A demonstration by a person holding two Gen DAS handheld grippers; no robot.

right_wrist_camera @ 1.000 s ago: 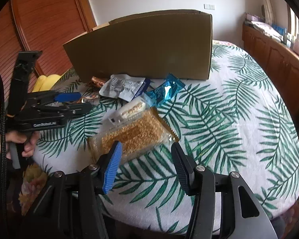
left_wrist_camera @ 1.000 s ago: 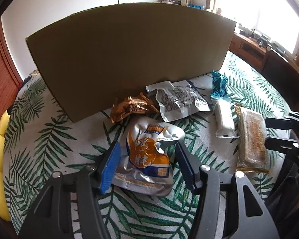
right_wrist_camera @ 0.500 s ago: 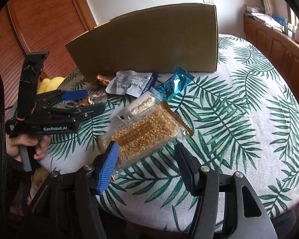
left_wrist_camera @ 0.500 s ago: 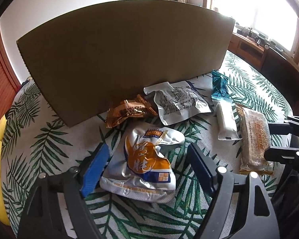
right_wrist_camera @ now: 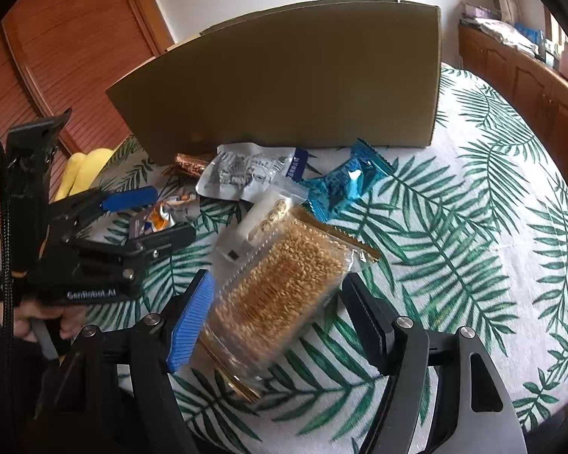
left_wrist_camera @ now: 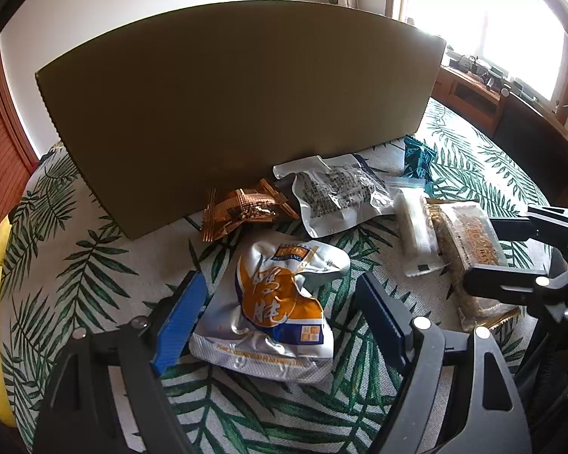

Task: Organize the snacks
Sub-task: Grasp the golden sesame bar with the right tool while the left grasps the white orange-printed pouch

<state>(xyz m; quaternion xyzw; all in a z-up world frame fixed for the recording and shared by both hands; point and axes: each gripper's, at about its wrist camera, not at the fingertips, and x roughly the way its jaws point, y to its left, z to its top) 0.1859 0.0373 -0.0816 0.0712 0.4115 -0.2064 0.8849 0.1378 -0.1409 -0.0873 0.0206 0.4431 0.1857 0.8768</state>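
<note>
Big cardboard box (left_wrist_camera: 238, 113) upright at back of the leaf-print table (right_wrist_camera: 473, 234), inside hidden. Snacks in front, none seen in box. Left claw (left_wrist_camera: 280, 314) open w/ silver-orange pouch (left_wrist_camera: 272, 302) between pads, lying on table. Right claw (right_wrist_camera: 276, 314) just opened wider, straddling grain bar pack (right_wrist_camera: 280, 287).
</note>
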